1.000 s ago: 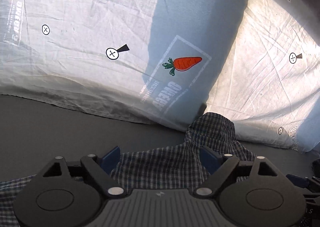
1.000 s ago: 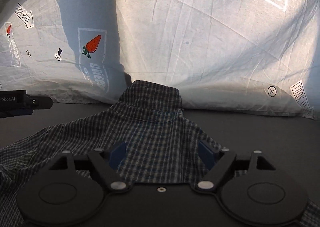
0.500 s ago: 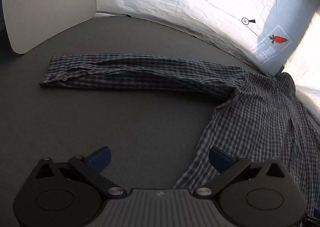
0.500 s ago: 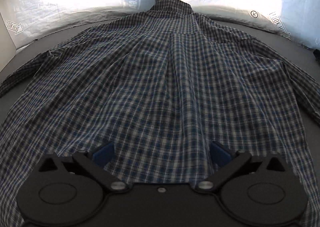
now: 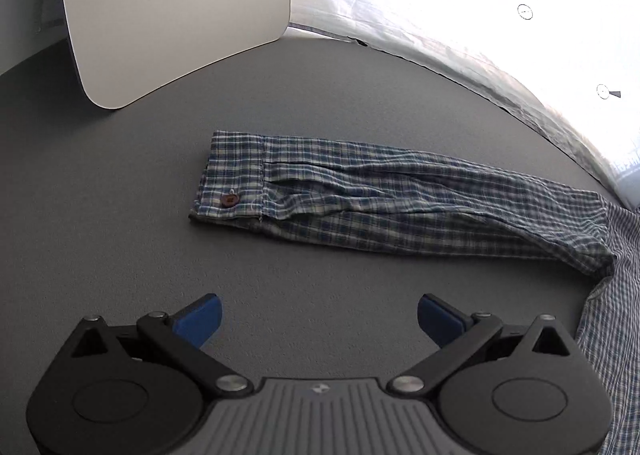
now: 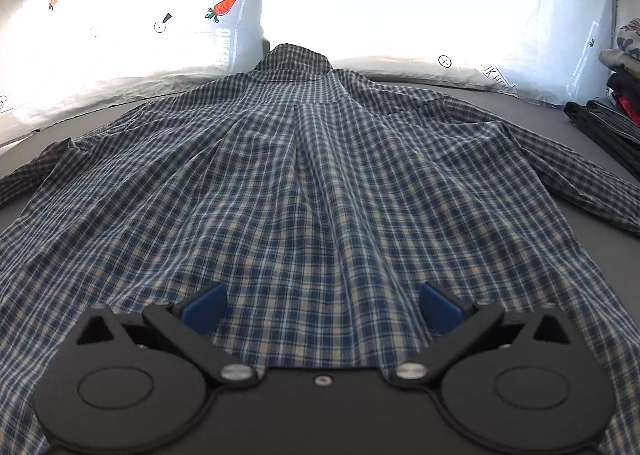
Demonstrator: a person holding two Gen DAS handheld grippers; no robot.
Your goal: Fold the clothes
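A blue and white plaid shirt point(image 6: 304, 191) lies spread flat, back side up, on the grey table point(image 5: 120, 235), collar point(image 6: 298, 59) at the far end. Its left sleeve point(image 5: 380, 203) stretches out sideways, the cuff point(image 5: 230, 183) with a brown button point(image 5: 229, 199) at its end. My left gripper point(image 5: 318, 317) hangs open above bare table, short of the sleeve and a little right of the cuff. My right gripper point(image 6: 322, 307) is open over the shirt's lower back, nothing between its blue pads point(image 6: 204, 309).
A white printed backdrop sheet point(image 6: 400, 7) runs along the far edge of the table. A white curved panel point(image 5: 172, 11) stands at the far left. A stack of folded dark clothes point(image 6: 612, 111) sits at the far right, just beyond the right sleeve point(image 6: 580, 175).
Both grippers have pulled back from the collar. The left one swung left to face the sleeve and came closer to the cuff. The right one now looks over the whole back.
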